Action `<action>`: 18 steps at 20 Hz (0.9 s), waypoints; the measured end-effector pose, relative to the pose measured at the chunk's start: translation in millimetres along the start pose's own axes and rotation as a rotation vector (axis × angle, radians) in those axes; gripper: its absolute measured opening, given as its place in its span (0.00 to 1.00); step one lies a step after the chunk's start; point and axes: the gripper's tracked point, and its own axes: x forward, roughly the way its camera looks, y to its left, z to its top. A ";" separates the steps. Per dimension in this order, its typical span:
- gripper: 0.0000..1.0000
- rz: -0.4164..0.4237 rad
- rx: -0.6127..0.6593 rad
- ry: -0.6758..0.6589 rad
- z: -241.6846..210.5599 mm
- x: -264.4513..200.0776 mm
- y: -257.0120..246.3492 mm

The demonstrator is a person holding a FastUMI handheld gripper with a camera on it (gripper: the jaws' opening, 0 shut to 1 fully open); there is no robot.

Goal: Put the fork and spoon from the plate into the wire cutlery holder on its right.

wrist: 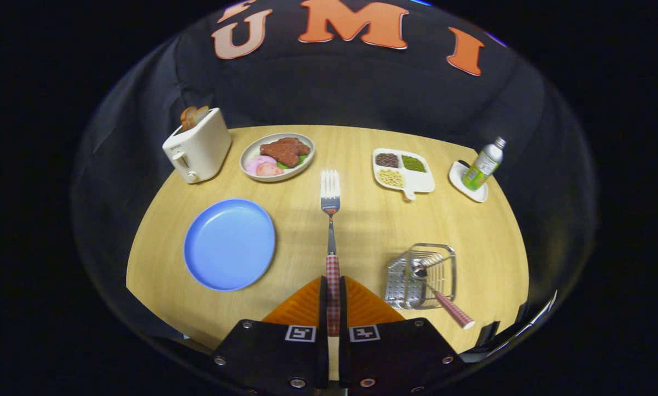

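Claw (333, 297) was clamped on the fork (330, 220) by its checked handle, tines fwd, raised above the worktop (362, 220). Spoon (436, 294) already sat in wire holder (423, 275); blue plate (229, 243) bare. Step: carrying fork over. Next prob. needs a swing right & tip down into holder.

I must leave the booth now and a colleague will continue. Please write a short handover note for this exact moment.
Hand-held gripper: shut on the fork, held by its checked handle, tines pointing ahead above the table.
Spoon: already in the wire cutlery holder, handle sticking out.
Blue plate: empty, left of the fingers.
Done: spoon placed, fork picked up.
Left: carry the fork right to the holder and release it there.
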 end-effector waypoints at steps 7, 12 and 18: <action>0.08 -0.032 0.048 0.152 -35.6 -16.4 -67.9; 0.08 0.029 0.073 0.289 -59.3 -25.0 -74.0; 0.08 0.078 0.035 0.444 -75.4 -34.1 -88.2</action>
